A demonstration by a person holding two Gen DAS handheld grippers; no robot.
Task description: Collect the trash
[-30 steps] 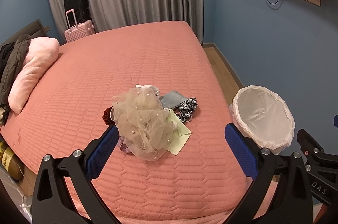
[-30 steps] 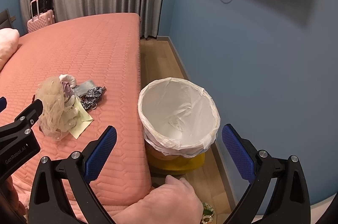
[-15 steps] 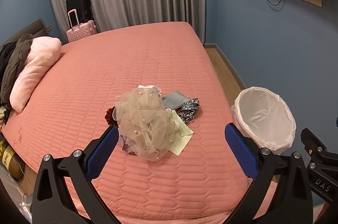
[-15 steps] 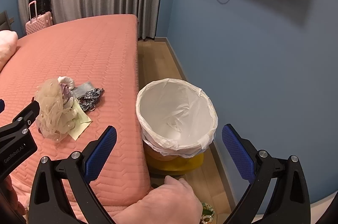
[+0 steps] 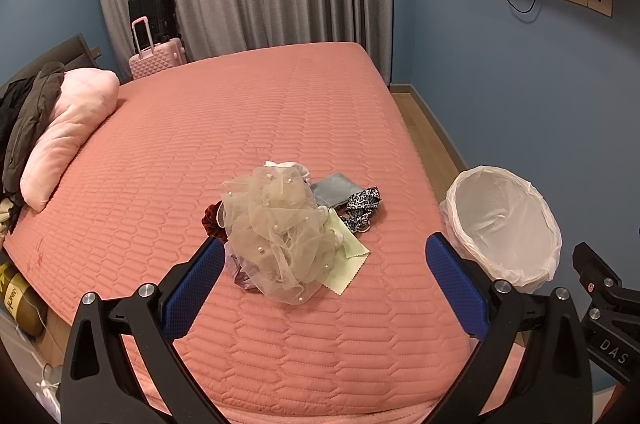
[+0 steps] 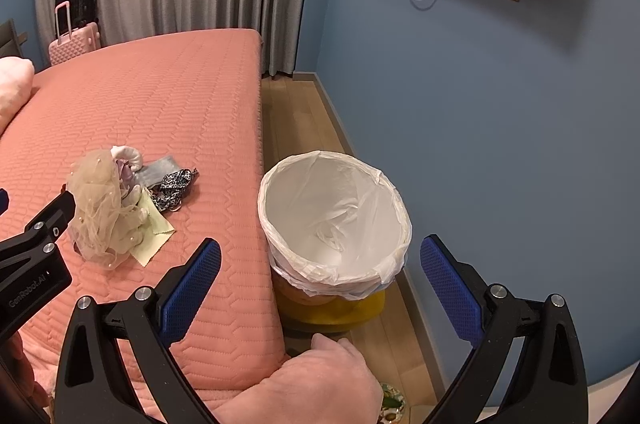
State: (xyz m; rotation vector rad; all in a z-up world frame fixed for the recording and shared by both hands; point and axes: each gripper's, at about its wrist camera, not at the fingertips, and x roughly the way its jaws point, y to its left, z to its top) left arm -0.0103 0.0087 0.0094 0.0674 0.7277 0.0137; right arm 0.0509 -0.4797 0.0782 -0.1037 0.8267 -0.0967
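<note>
Left wrist view: the left gripper (image 5: 324, 276) hangs over the bed (image 5: 168, 159), jaws wide apart, before a trash pile (image 5: 288, 228). Right wrist view: the right gripper (image 6: 320, 276), jaws spread and empty, faces the lined bin (image 6: 336, 220) beside the bed (image 6: 160, 95).

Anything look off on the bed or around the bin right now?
Only the heap on the bed: beige tulle, a leopard-print strip and a green cloth piled near its edge. The lined bin stands upright, nothing inside.
</note>
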